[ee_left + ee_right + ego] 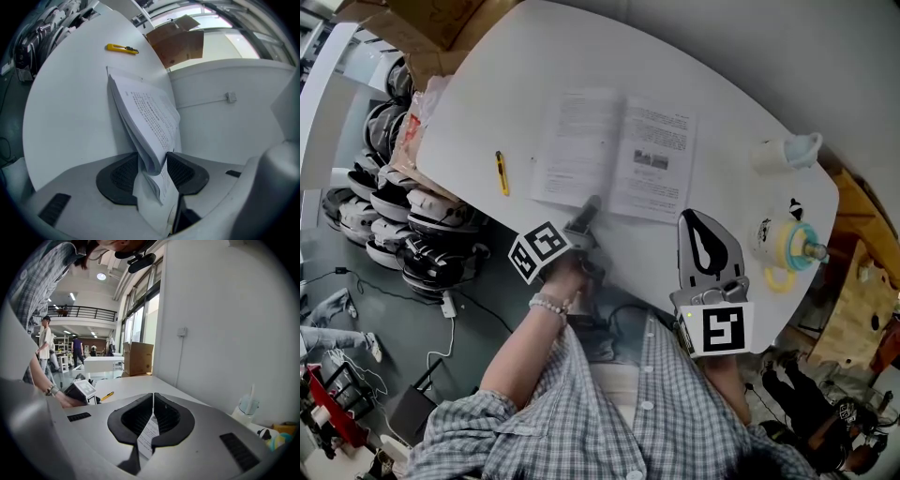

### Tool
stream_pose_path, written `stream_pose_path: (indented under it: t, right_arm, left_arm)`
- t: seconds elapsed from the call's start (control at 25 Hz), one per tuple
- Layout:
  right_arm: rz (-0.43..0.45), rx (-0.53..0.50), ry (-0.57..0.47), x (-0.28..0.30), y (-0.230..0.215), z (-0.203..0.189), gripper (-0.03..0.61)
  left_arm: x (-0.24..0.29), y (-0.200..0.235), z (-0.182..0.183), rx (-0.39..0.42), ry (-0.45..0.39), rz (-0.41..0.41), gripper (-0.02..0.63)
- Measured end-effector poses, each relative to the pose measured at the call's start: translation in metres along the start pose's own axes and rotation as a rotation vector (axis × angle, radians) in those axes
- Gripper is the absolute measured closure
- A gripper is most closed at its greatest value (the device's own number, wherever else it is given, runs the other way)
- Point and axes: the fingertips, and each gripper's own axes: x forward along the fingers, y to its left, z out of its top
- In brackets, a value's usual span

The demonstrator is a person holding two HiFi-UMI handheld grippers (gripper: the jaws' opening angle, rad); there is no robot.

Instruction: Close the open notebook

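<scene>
The open notebook (614,155) lies on the white table (516,75), its printed pages facing up. My left gripper (587,212) is at the notebook's near edge, close to the spine. It is shut on a bundle of pages (145,122), which rise and curl between its pads (152,161). My right gripper (692,217) stands at the notebook's near right corner. It is shut with a thin printed sheet (149,434) pinched between the jaws (153,397), apparently the right page's corner.
A yellow utility knife (502,172) lies left of the notebook. At the table's right end are a white bottle (787,152) and a yellow and teal toy teapot (787,246). Cardboard boxes (422,28) and stacked helmets (403,225) lie beyond the left edge.
</scene>
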Motion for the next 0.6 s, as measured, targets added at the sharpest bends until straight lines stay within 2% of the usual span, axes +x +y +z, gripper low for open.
stream_pose_path:
  t: [0.32,0.48,0.6]
  right_arm:
    - [0.012,0.002,-0.001,0.004,-0.003,-0.001,0.554]
    - [0.014,0.006,0.0,0.004,-0.002,0.001,0.554]
    - [0.012,0.009,0.0,0.004,-0.002,0.002,0.554]
  left_arm:
    - [0.0,0.003,0.006,0.019,-0.03,0.009,0.465]
    - [-0.004,0.0,0.01,0.067,-0.041,0.038,0.509]
    - [-0.006,-0.005,0.014,0.137,-0.041,0.058,0.538]
